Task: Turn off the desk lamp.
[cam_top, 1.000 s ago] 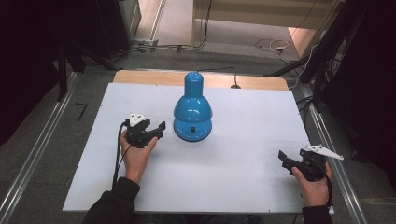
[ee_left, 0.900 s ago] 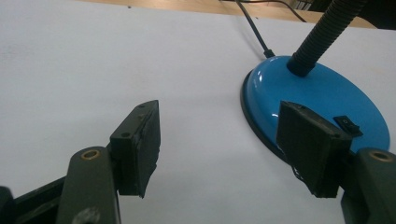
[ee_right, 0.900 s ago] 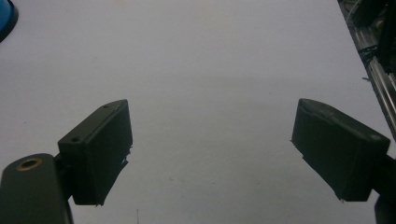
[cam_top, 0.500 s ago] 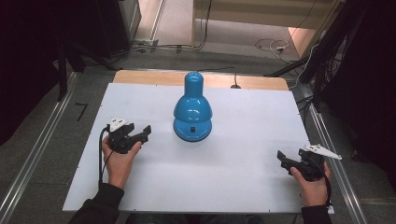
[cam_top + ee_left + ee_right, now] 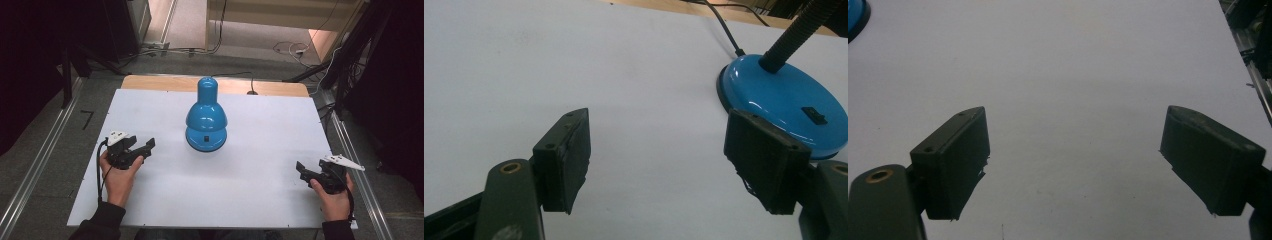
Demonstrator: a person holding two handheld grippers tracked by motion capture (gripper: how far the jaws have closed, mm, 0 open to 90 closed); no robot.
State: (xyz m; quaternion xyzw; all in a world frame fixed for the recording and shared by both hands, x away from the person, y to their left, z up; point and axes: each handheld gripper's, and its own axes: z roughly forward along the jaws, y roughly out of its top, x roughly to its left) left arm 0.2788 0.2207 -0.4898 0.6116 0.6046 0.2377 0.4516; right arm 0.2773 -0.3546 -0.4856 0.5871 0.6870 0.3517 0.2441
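Note:
A blue desk lamp (image 5: pixel 206 117) stands at the middle back of the white table (image 5: pixel 260 150), its shade bent down over its round base (image 5: pixel 784 100). My left gripper (image 5: pixel 142 148) rests on the table to the lamp's left, well apart from it. It is open, its jaws have just been opening a little further, and nothing is between them (image 5: pixel 659 125). My right gripper (image 5: pixel 301 167) lies near the table's right front corner, open over bare tabletop (image 5: pixel 1073 120). The edge of the lamp base (image 5: pixel 855 12) shows far off at the upper left of the right gripper view.
The lamp's black cord (image 5: pixel 724 25) runs from its base to the table's back edge, where a wooden strip (image 5: pixel 150 82) shows. Metal rails (image 5: pixel 40 165) flank the table on both sides. Cables lie on the floor (image 5: pixel 285 47) behind.
My left hand has slid left across the table, away from the lamp. The right hand has stayed where it was.

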